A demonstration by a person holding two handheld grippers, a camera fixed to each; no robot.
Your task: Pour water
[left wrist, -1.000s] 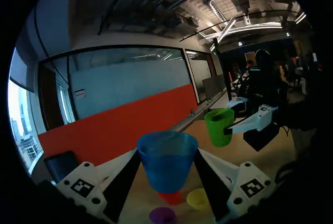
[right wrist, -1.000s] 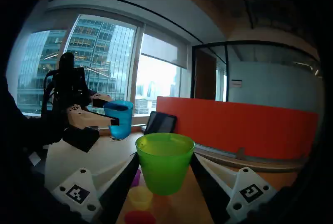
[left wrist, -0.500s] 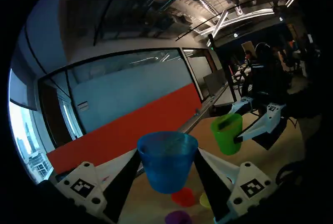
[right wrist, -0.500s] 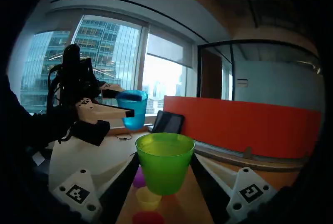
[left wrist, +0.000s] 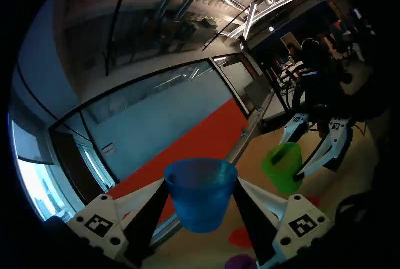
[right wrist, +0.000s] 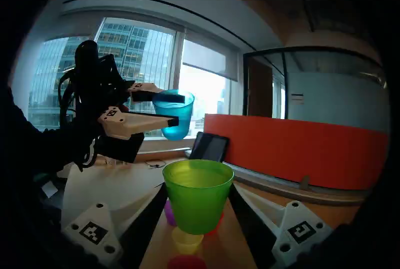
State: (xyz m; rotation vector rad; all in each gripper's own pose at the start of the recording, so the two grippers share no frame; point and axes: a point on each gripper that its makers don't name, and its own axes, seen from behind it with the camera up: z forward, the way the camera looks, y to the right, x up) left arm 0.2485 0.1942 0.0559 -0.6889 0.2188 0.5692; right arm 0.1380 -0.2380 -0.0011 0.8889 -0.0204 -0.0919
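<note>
We are in an office: a tall window faces towers, and a glass-walled room stands behind the orange partition along the far edge of the tabletop, under strip lights.

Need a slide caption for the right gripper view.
Right gripper holds a green cup; left gripper holds a blue cup higher, farther off.
</note>
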